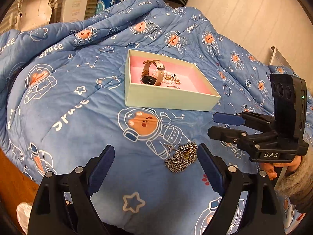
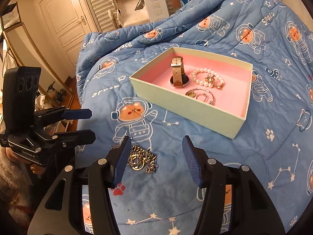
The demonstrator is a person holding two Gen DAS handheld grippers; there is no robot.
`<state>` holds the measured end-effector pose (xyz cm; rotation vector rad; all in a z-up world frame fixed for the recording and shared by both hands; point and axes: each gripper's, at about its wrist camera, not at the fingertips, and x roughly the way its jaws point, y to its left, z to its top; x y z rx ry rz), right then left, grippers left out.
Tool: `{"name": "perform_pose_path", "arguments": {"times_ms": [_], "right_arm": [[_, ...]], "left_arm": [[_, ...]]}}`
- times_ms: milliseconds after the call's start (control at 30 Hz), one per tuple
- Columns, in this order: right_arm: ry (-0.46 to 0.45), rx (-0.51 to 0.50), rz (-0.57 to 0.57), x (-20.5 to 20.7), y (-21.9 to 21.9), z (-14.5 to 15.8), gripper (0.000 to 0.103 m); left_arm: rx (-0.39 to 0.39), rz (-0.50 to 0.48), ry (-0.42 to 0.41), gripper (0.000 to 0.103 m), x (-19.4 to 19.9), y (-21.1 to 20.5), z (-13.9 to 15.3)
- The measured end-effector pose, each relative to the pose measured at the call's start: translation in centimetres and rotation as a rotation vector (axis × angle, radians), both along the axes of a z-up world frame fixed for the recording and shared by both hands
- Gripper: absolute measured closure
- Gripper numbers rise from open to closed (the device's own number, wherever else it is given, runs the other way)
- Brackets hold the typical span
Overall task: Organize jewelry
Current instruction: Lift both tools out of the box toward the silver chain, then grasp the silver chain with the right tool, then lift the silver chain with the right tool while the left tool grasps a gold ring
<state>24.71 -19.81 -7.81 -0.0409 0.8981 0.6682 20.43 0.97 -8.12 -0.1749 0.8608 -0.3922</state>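
Observation:
A pale green box with a pink lining (image 1: 168, 99) (image 2: 182, 105) sits on the blue quilt. In it lie a brown-strap watch (image 1: 151, 72) (image 2: 178, 72), a pearl bracelet (image 2: 205, 77) and small gold pieces (image 2: 201, 96). A chunky metal chain (image 1: 182, 157) (image 2: 141, 159) lies heaped on the quilt in front of the box. My left gripper (image 1: 155, 170) is open, the chain just inside its right finger. My right gripper (image 2: 156, 160) is open, the chain by its left finger. Each gripper shows in the other's view (image 1: 213, 126) (image 2: 91, 123), open and empty.
The blue space-bear quilt (image 1: 78, 101) (image 2: 273, 137) covers a rounded bed surface. A wooden edge (image 1: 11, 176) drops off at the left. A door (image 2: 64, 25), a white carton (image 2: 154, 2) and shelves stand behind.

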Motion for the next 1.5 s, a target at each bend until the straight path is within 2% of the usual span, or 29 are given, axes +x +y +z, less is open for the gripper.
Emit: {"name": "perform_pose_path", "arguments": {"times_ms": [200, 300, 367, 467, 600, 700, 800, 933, 1100, 1300, 1500], "right_arm": [[0.004, -0.021, -0.010, -1.6, -0.3, -1.3, 0.049], [-0.015, -0.053, -0.001, -2.3, -0.3, -1.7, 0.055], [-0.036, -0.087, 0.000, -2.8, -0.2, -2.1, 0.056], [-0.057, -0.133, 0.018, -3.3, 0.2, -2.9, 0.063], [-0.106, -0.205, 0.043, -3.6, 1.1, -3.6, 0.066], [-0.123, -0.224, 0.059, -3.1, 1.8, -3.8, 0.067], [-0.131, -0.230, 0.073, -2.3, 2.4, -4.0, 0.073], [-0.130, -0.222, 0.109, -1.7, 3.2, -4.1, 0.085], [-0.115, -0.198, 0.112, -1.8, 3.1, -3.8, 0.093], [-0.101, -0.082, 0.086, -1.9, 2.8, -1.5, 0.094], [-0.132, 0.041, 0.100, -2.4, 3.2, 3.2, 0.094]], "left_arm": [[0.015, 0.005, -0.006, 0.019, -1.8, -0.8, -0.8], [0.046, 0.011, -0.010, 0.019, -2.4, -1.3, -1.2], [0.042, 0.018, -0.010, 0.019, -2.7, -1.3, -1.3], [0.044, 0.028, -0.011, 0.019, -3.0, -1.1, -1.4], [0.055, 0.033, -0.013, 0.019, -3.3, -1.1, -1.5], [0.054, 0.037, -0.007, 0.019, -3.3, -1.1, -1.7], [0.058, 0.037, -0.005, 0.019, -3.4, -1.2, -1.9], [0.069, 0.035, -0.009, 0.019, -3.5, -1.4, -1.9], [0.070, 0.040, -0.014, 0.019, -3.6, -1.4, -2.0], [0.081, 0.037, -0.021, 0.019, -3.9, -1.8, -1.9], [0.080, 0.027, -0.031, 0.020, -4.2, -2.3, -1.8]]}}
